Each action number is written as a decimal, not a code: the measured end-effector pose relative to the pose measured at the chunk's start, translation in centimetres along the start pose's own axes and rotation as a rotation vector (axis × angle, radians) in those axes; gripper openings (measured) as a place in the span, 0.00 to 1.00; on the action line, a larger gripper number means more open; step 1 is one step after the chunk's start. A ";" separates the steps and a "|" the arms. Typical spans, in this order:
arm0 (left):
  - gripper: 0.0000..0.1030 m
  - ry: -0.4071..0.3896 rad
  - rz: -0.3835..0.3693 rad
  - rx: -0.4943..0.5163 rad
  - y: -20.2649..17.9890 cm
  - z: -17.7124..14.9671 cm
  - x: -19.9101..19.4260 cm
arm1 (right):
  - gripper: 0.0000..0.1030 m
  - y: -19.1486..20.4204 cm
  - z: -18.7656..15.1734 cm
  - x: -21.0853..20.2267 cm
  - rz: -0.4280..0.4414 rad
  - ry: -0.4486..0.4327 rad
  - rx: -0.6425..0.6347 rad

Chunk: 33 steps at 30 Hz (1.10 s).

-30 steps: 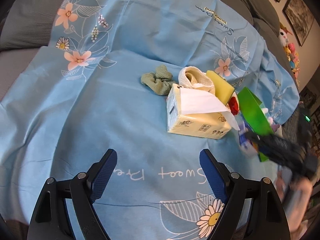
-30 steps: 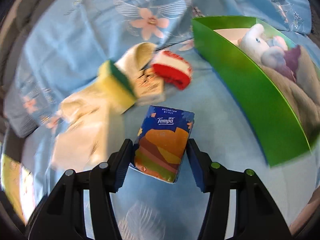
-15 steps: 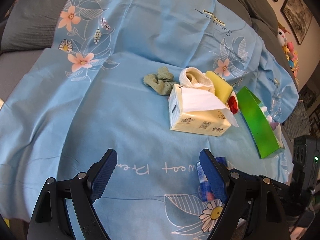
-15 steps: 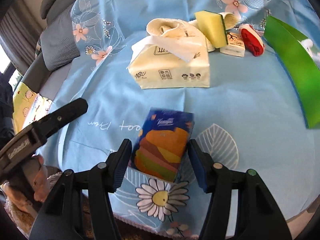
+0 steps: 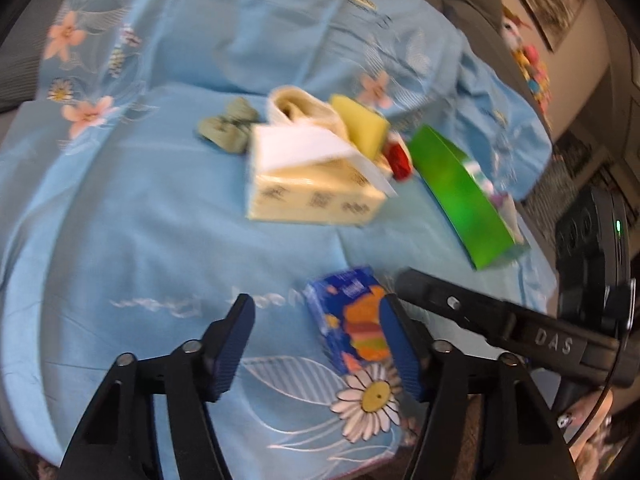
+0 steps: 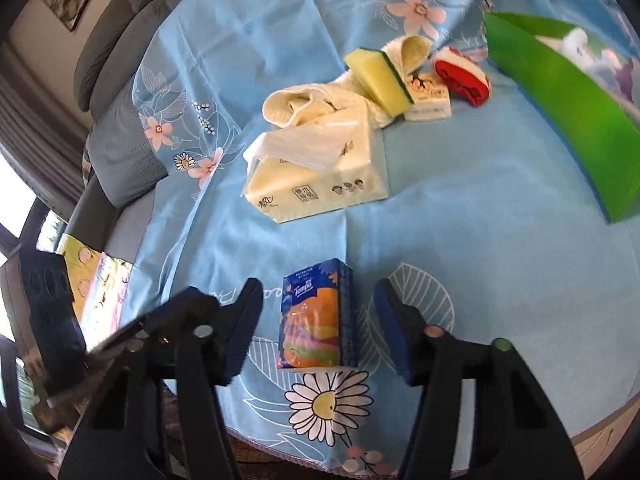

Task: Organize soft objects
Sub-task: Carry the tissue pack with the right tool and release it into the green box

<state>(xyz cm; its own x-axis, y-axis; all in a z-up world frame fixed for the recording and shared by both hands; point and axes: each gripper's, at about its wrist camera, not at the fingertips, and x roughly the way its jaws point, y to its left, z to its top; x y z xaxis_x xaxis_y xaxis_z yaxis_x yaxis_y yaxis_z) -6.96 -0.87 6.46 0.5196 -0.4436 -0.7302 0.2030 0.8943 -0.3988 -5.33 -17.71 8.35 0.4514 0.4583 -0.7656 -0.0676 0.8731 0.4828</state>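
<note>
Currently pack (image 6: pixel 316 316), light, squashy, slick-wrapped, stands untouched at 6 o'clock between right gripper's (image 6: pixel 317 286) just-closing jaws; pinch mid-body, gently.

- Lighting: bright, even daylight in both views; overexposed white window (image 6: pixel 16 184) at the left edge of the right wrist view.
- Shadows: soft and short, under the tissue box (image 6: pixel 316 176) and beside the small tissue pack (image 6: pixel 316 316).
- Blur: left wrist view smeared by motion throughout; print on the blue cloth (image 5: pixel 140 220) unreadable there. Right wrist view sharp, lettering legible.
- Distortion: strong fisheye bending at the edges, dark rounded corners in both.
- Glare: mild sheen on the green box (image 5: pixel 460 196).
</note>
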 end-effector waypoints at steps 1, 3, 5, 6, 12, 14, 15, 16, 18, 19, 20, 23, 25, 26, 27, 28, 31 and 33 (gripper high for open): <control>0.56 0.019 -0.012 0.005 -0.4 -0.2 0.5 | 0.51 0.0 0.0 0.0 0.001 0.003 0.001; 0.51 0.048 -0.024 0.001 -0.8 -0.6 1.4 | 0.51 0.0 -0.1 0.3 0.004 0.012 -0.002; 0.47 0.080 -0.029 -0.004 -1.1 -0.8 2.3 | 0.51 -0.1 -0.2 0.7 0.016 0.026 0.002; 0.42 0.092 -0.034 -0.002 -1.2 -0.9 2.7 | 0.51 -0.2 -0.3 0.9 0.020 0.037 0.004; 0.31 0.108 -0.066 -0.004 -1.5 -1.2 3.6 | 0.48 -0.7 -0.6 2.9 0.009 0.107 0.014; 0.29 0.100 -0.060 0.008 -1.6 -1.3 3.6 | 0.46 -0.9 -0.7 3.3 0.003 0.114 0.024; 0.29 0.093 -0.057 0.016 -1.6 -1.3 3.5 | 0.46 -1.0 -0.6 3.3 0.002 0.113 0.025; 0.29 0.088 -0.053 0.028 -1.8 -1.2 3.4 | 0.46 -0.9 -0.6 3.2 0.002 0.107 0.024; 0.28 0.068 -0.049 0.055 -2.3 -1.2 2.9 | 0.46 -0.8 -0.6 2.9 -0.002 0.093 0.010; 0.28 0.060 -0.048 0.063 -2.5 -1.1 2.8 | 0.46 -0.7 -0.6 2.6 -0.004 0.081 0.003; 0.28 0.044 -0.049 0.073 -2.8 -0.8 2.5 | 0.45 -0.5 -0.5 2.2 -0.004 0.068 -0.003; 0.28 -0.003 -0.067 0.095 -3.9 0.2 1.6 | 0.45 -0.2 0.1 0.4 -0.006 0.002 -0.009; 0.28 -0.045 -0.085 0.125 -5.3 1.5 1.0 | 0.45 -0.1 0.9 -1.1 -0.015 -0.051 -0.012; 0.28 -0.062 -0.091 0.142 -6.0 2.1 0.9 | 0.45 0.0 1.3 -1.8 -0.021 -0.077 -0.013; 0.28 -0.086 -0.097 0.164 -6.9 2.8 0.6 | 0.45 0.0 1.9 -2.6 -0.028 -0.103 -0.014; 0.28 -0.112 -0.101 0.191 -7.9 3.6 0.3 | 0.45 -0.1 2.5 -3.5 -0.033 -0.130 -0.015; 0.28 -0.164 -0.125 0.255 -11.0 5.9 0.2 | 0.45 -0.6 4.6 -6.4 -0.054 -0.224 -0.007; 0.28 -0.203 -0.148 0.298 -13.2 7.5 0.3 | 0.45 -1.5 6.0 -8.4 -0.063 -0.289 0.009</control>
<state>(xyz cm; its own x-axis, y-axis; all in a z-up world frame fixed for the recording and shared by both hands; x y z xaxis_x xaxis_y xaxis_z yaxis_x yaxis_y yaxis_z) -3.31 -12.36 15.68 0.6141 -0.5755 -0.5401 0.5051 0.8124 -0.2913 -3.69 -23.84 16.65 0.6892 0.3361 -0.6419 -0.0240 0.8960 0.4434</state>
